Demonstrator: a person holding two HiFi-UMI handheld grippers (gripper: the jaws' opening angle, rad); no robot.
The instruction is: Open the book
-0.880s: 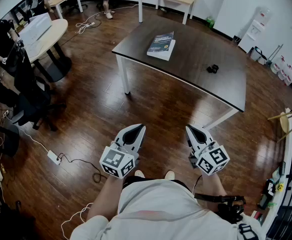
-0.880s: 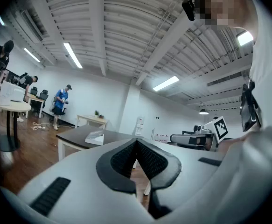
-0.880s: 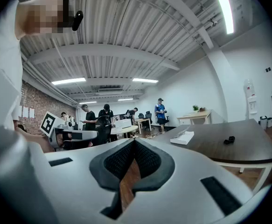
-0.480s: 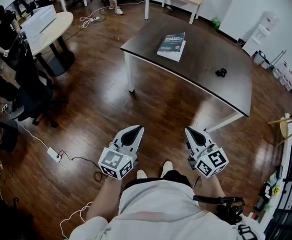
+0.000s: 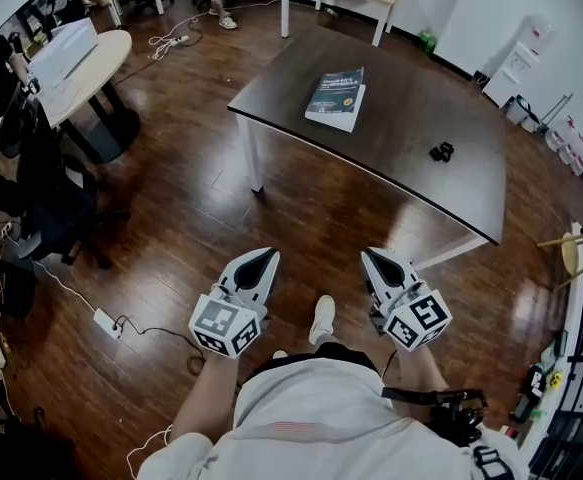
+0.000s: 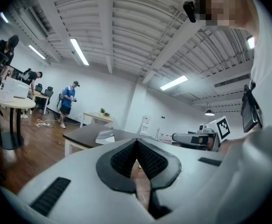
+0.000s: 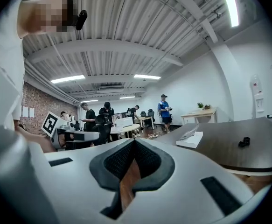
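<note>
Left gripper (image 5: 264, 258) and right gripper (image 5: 373, 258), jaws pressed together and empty, hang low because the table (image 5: 421, 98) stands well apart; the book (image 5: 336, 98), apparently closed, lies flat there.

The small black object (image 5: 441, 152) on the counter (image 5: 401, 78) is too small to identify. Cover print on the book (image 5: 335, 96) is illegible.

Ceiling tubes (image 6: 80, 51) give bright, even light. Glare streaks the wood floor (image 5: 221, 180) ahead of the left gripper (image 5: 261, 255); fisheye edges bend.
</note>
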